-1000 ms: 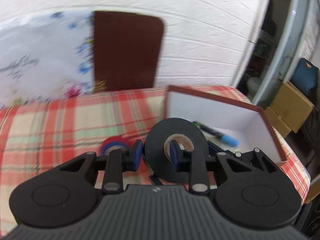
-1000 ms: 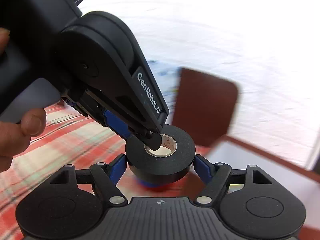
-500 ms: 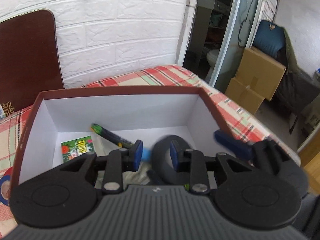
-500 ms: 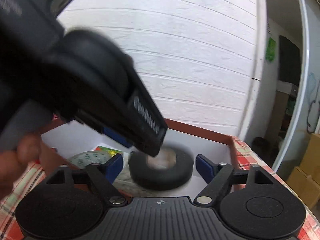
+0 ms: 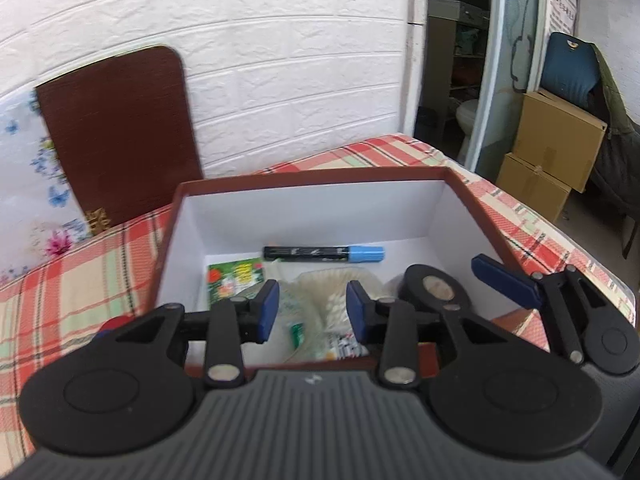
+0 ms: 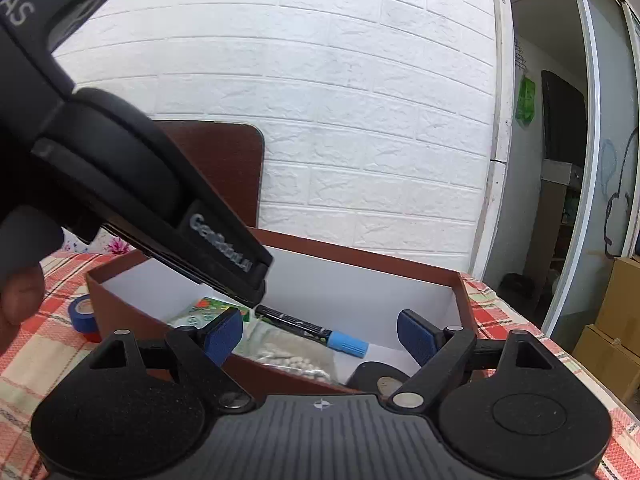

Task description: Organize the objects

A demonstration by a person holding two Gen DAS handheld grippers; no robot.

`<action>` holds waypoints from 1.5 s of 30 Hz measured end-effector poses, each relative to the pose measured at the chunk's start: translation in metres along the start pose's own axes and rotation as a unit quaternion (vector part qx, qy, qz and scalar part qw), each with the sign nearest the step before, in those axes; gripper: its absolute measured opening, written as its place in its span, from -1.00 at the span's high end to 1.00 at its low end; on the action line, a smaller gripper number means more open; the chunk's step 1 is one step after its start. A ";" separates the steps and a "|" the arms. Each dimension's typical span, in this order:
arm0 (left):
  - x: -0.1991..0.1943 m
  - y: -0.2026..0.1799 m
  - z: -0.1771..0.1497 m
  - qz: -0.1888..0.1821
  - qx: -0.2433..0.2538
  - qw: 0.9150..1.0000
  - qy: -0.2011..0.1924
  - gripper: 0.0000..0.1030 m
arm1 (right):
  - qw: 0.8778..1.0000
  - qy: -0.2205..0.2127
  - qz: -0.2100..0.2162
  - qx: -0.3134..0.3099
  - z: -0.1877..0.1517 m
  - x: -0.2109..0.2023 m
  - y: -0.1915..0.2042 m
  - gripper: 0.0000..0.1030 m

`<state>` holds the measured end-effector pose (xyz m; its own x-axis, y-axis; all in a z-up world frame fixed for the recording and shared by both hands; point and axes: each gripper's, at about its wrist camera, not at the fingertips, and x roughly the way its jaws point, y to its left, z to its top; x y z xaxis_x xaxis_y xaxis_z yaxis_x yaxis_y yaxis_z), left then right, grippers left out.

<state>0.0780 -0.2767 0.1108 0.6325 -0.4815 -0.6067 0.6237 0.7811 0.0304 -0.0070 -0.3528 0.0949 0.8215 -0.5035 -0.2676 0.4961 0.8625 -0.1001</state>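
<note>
Left wrist view: the black tape roll (image 5: 434,290) lies flat on the floor of the box (image 5: 312,178), in its near right corner, beside a clear bag of small white pieces (image 5: 320,300), a green packet (image 5: 236,276) and a marker with a blue cap (image 5: 322,254). The left gripper (image 5: 312,312) hangs over the box's near edge, jaws parted and holding nothing. The right gripper (image 6: 320,336) sits alongside, jaws spread wide and empty, with the tape roll below them. A blue tape roll (image 6: 82,312) rests outside the box on the checked surface (image 5: 72,292).
</note>
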 end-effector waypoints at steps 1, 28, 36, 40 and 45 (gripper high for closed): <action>-0.004 0.004 -0.003 0.006 -0.002 1.000 0.000 0.23 | 1.000 -0.001 0.002 0.001 -0.006 -0.015 -0.009 -0.61; -0.060 0.131 -0.091 0.150 -0.097 0.984 0.028 0.04 | 0.992 0.051 0.095 0.068 -0.001 -0.055 0.089 -0.63; -0.064 0.166 -0.115 0.169 -0.133 0.976 0.041 -0.02 | 0.989 0.067 0.123 0.039 -0.003 -0.047 0.124 -0.63; -0.070 0.186 -0.132 0.189 -0.160 0.967 0.059 -0.03 | 0.987 0.076 0.142 0.020 -0.004 -0.032 0.144 -0.64; -0.098 0.210 -0.163 0.234 -0.201 0.948 0.077 -0.04 | 0.984 0.077 0.161 0.008 -0.001 0.000 0.172 -0.65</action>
<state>0.0719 -0.0011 0.0473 0.7036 -0.0055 -0.7106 0.0466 0.9982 0.0384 0.0776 -0.2041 0.0766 0.8855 -0.1892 -0.4245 0.2223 0.9745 0.0294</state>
